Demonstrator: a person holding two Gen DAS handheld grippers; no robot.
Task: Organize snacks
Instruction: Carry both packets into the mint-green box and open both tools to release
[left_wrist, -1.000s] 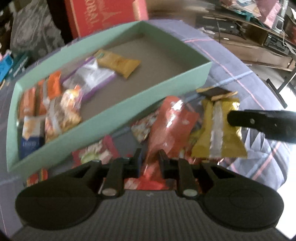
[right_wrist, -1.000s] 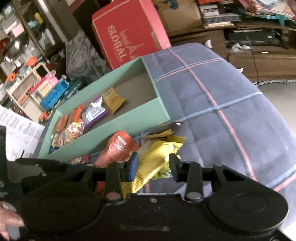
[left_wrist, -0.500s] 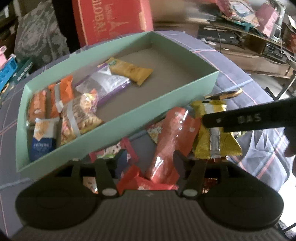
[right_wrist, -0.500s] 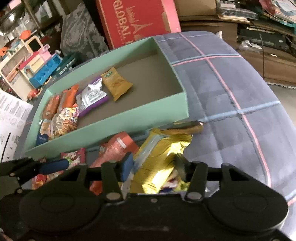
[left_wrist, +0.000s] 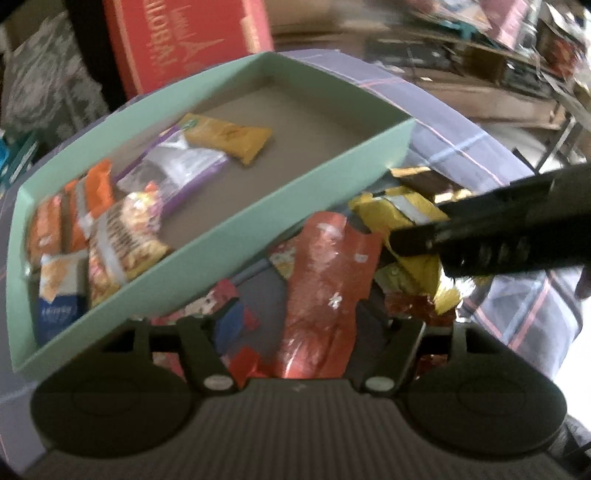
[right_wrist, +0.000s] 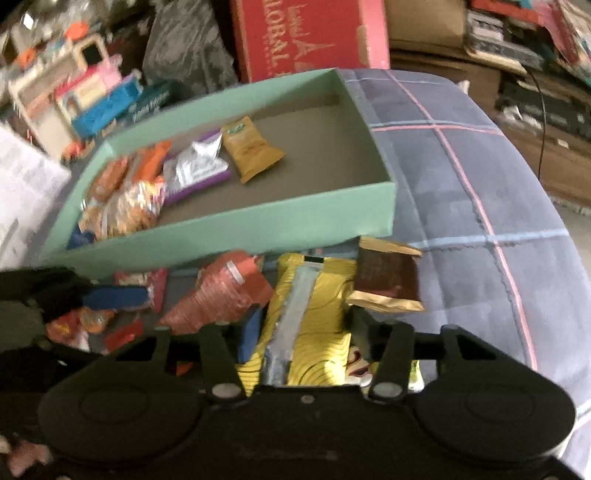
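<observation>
The yellow snack packet (right_wrist: 314, 314) lies before the green tray (right_wrist: 258, 232) on the plaid-covered bench (right_wrist: 461, 192), between the right claw's (right_wrist: 303, 332) just-closing pads, while the left claw (left_wrist: 306, 317), opening, straddles the red packet (left_wrist: 325, 280) ungripped.

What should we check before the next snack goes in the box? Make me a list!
1. Yellow packet between the right gripper's fingers, which have just been closing: ok.
2. Fingers pressing it firmly: cannot tell.
3. Brown packet clear of the yellow one: not ok, it touches its corner.
4. Left gripper, jaws just been opening, open around the red packet: ok.
5. Bare floor free in the green box: ok.
</observation>
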